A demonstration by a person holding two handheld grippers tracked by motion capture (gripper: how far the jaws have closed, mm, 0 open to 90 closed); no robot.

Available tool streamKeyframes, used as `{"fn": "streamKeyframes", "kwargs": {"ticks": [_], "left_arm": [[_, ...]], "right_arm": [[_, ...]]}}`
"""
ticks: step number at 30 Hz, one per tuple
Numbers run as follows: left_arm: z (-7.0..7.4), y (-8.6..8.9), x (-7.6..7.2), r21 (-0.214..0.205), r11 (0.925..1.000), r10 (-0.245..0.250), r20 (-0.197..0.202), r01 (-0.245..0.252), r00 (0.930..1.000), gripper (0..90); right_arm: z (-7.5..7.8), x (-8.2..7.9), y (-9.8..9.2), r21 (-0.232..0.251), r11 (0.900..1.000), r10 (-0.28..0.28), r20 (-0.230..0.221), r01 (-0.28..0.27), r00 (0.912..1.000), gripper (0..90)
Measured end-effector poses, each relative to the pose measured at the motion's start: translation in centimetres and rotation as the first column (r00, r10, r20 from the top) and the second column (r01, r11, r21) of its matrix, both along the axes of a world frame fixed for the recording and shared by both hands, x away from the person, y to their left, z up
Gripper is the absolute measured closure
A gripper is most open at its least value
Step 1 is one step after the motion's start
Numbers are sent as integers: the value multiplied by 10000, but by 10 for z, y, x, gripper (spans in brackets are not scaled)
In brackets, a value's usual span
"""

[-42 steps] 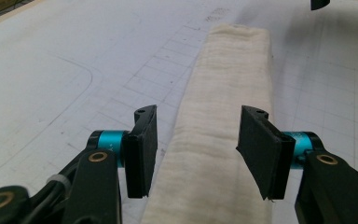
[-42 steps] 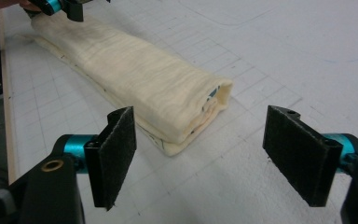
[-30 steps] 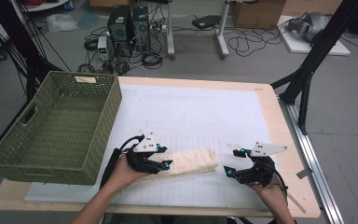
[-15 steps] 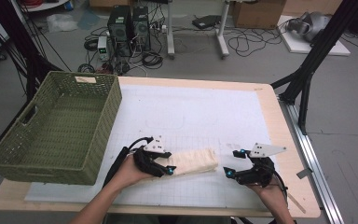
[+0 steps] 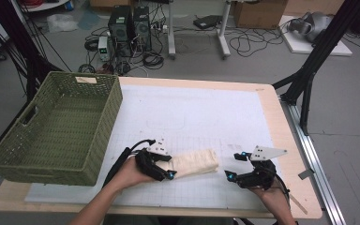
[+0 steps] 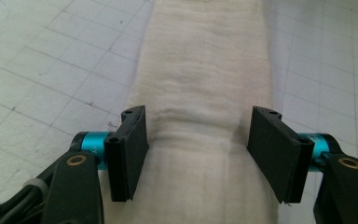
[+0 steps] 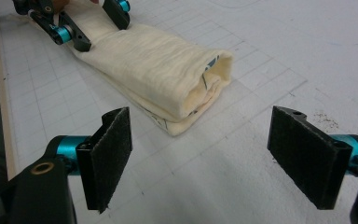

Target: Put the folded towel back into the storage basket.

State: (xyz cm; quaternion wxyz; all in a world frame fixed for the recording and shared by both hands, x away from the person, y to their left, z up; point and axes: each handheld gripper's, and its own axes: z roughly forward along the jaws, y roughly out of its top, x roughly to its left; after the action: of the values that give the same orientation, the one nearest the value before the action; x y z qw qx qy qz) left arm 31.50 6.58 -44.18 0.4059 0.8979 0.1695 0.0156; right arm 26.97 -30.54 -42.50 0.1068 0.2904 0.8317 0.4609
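Note:
A cream cloth [image 5: 197, 162], folded into a long roll, lies on the white grid mat [image 5: 192, 112] near the table's front edge. My left gripper [image 5: 168, 167] straddles the roll's left end. Its jaws have just been opening. In the left gripper view the pads [image 6: 133, 149] stand on either side of the cloth [image 6: 205, 70] without squeezing it, so my left gripper [image 6: 198, 140] is open. My right gripper [image 5: 232, 165] rests a little right of the roll, open and holding nothing. Its own view [image 7: 212, 154] shows the cloth's open end [image 7: 154, 70] ahead and the left gripper [image 7: 86, 25] beyond.
A green woven basket [image 5: 105, 126] stands at the table's left, overhanging the left edge. The wooden table border [image 5: 288, 140] runs along the right. Computers and cables lie on the floor behind the table.
The left gripper's jaws have spread apart around the cloth's left end, and the hand has shifted slightly. The cloth and the right gripper have stayed put.

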Motion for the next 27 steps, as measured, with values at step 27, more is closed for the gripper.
{"fn": "streamKeyframes", "kwargs": {"ticks": [27], "left_arm": [[-2, 2, 0, 140, 9997, 212, 689, -222, 9974, 590]], "right_arm": [[2, -1, 3, -62, 10000, 23, 127, -22, 9999, 213]]}}
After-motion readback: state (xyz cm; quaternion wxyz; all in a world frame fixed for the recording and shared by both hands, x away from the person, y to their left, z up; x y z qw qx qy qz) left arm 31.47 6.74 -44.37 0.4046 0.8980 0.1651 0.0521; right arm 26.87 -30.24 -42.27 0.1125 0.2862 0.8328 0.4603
